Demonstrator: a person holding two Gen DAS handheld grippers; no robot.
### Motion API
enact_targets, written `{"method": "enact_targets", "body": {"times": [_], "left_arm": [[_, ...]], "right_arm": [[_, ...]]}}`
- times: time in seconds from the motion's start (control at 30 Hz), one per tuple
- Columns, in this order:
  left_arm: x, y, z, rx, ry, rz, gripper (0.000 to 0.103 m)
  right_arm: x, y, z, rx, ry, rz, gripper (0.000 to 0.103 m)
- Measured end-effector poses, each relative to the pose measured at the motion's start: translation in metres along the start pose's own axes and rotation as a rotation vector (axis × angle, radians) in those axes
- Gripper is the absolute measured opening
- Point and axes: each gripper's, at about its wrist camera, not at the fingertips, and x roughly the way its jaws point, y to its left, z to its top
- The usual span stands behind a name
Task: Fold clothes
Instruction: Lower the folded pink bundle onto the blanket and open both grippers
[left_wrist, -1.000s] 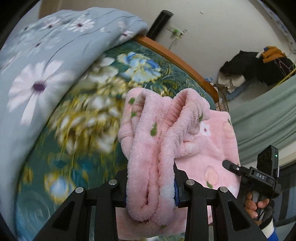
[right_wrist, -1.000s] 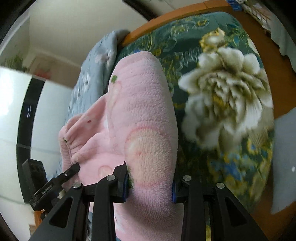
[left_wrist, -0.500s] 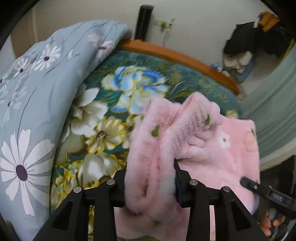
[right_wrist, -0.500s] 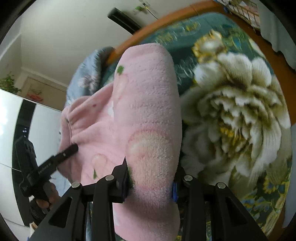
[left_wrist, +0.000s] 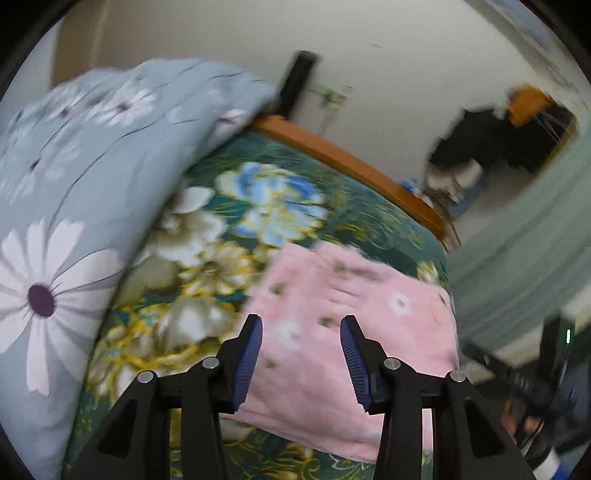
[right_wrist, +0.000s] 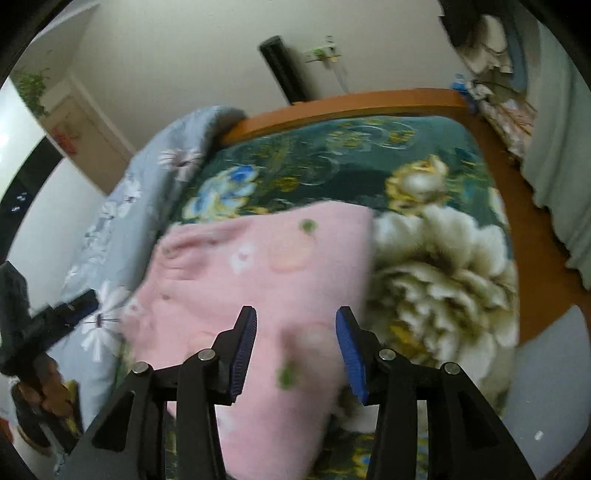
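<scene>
A pink fleece garment (left_wrist: 343, 332) with small flowers lies folded flat on the green floral bedspread (left_wrist: 258, 206); it also shows in the right wrist view (right_wrist: 258, 288). My left gripper (left_wrist: 301, 360) is open and empty, just above the garment's near part. My right gripper (right_wrist: 295, 354) is open and empty, over the garment's near right part. The right gripper shows at the left view's right edge (left_wrist: 554, 373). The left gripper shows at the right view's left edge (right_wrist: 48, 325). Both views are blurred.
A grey-blue daisy quilt (left_wrist: 74, 192) is heaped on the bed's left side. An orange wooden bed frame (right_wrist: 343, 105) runs along the far edge. A pile of dark clothes (left_wrist: 498, 144) sits by the far wall. A pale green curtain (left_wrist: 524, 236) hangs at right.
Both grippers have opened and let go of the pink garment, which now lies flat on the bed. Both have drawn back a little.
</scene>
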Motion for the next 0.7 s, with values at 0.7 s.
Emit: {"method": "enact_targets", "body": {"times": [0.7], "left_arm": [[-0.017, -0.037, -0.165, -0.247, -0.075, 0.234, 0.083]], "right_arm": [[-0.015, 0.03, -0.132, -0.007, -0.002, -0.039, 0.062]]}}
